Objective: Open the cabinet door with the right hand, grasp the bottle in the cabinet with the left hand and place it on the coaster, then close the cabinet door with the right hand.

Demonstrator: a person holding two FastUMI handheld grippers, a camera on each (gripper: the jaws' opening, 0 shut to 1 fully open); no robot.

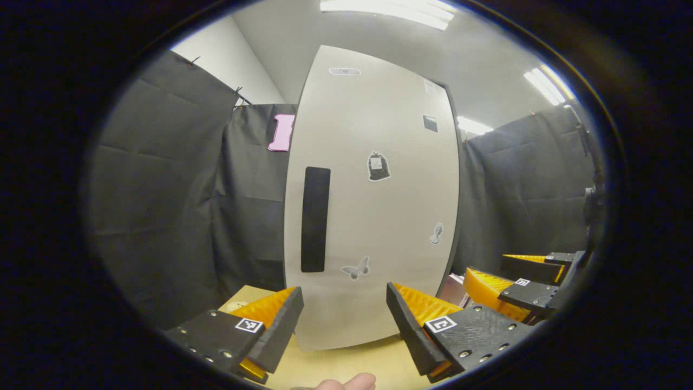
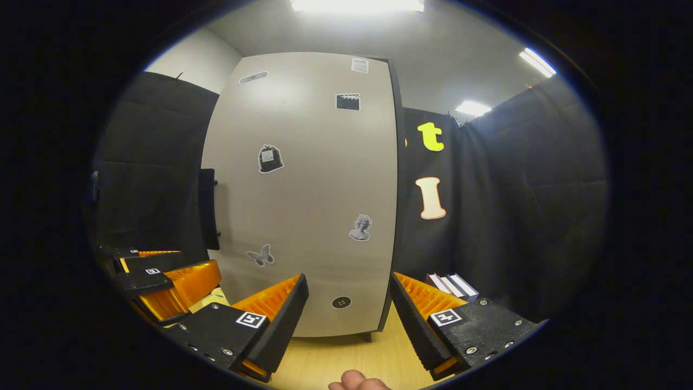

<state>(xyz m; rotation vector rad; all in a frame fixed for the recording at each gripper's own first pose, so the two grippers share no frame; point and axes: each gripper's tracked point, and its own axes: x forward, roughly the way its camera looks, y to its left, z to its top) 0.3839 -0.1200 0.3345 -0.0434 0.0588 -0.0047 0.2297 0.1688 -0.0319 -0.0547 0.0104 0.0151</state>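
1. In the left gripper view, the cabinet door (image 1: 373,200) fills the middle of the frame, pale and shut, standing upright on the light wooden table (image 1: 357,365).
2. A long dark handle (image 1: 315,219) runs vertically on the door's left half, left of centre in the frame.
3. Small stickers dot the door: a butterfly sticker (image 1: 355,268) low down, and a dark bag-shaped sticker (image 1: 378,166) above the middle.
4. The left gripper (image 1: 345,319) sits at the bottom of that frame with its fingers spread wide apart, nothing between them, the door's lower edge showing through the gap.
5. A fingertip of the person's hand (image 1: 346,382) peeks in at the very bottom edge.
6. At the lower right of the same frame the right gripper (image 1: 520,281) appears, near the door's right edge; I cannot tell from here how its fingers stand.
7. In the right gripper view, the right gripper's own fingers are parted wide at the bottom, holding nothing, pointed at the door's lower right corner.
8. The handle shows edge-on at the door's left side, mid-left of this frame.
9. The left gripper shows at the lower left, beside the door.
10. A few books (image 2: 452,286) lie at the lower right, against the black cloth.
11. The bottle is out of sight with the door shut, and I cannot make out the coaster for certain.
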